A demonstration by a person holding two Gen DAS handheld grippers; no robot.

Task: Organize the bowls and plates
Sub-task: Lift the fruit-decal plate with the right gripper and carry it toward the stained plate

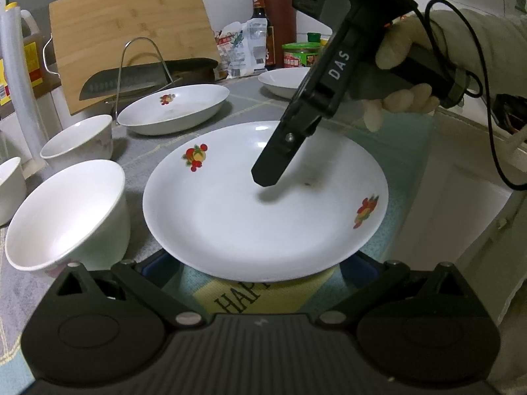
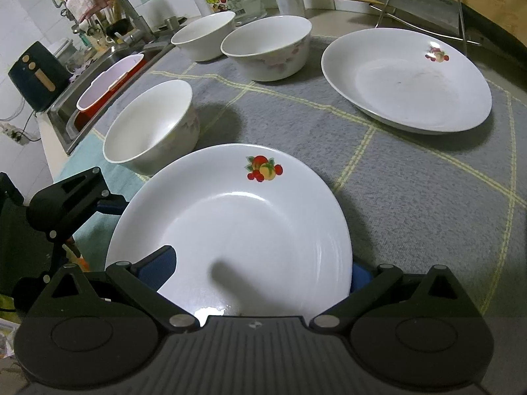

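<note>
Three plates and three bowls are spread over the grey checked cloth [image 2: 411,197], none stacked yet. The nearest plate [image 1: 230,223], the one I am after, lies right in front of both my tools, a fruit print on its rim. A second plate [image 2: 408,82] sits further back by the wire rack, well apart, and a third plate [image 1: 283,82] is near the jars.

The closest bowl [image 2: 148,128] is just beside the near plate; the two other bowls [image 2: 266,46] stand behind it.

My left gripper [image 1: 257,265] has its fingers spread wide with the plate's near rim between them, clamped on nothing. My right gripper [image 2: 257,268] hangs over the plate's middle, its fingers apart as well.

The glaze is slick and the rim shallow. If I close too near the edge, I expect the plate to slide out, tip and strike that neighbouring bowl, or chip against the second plate when set down.
</note>
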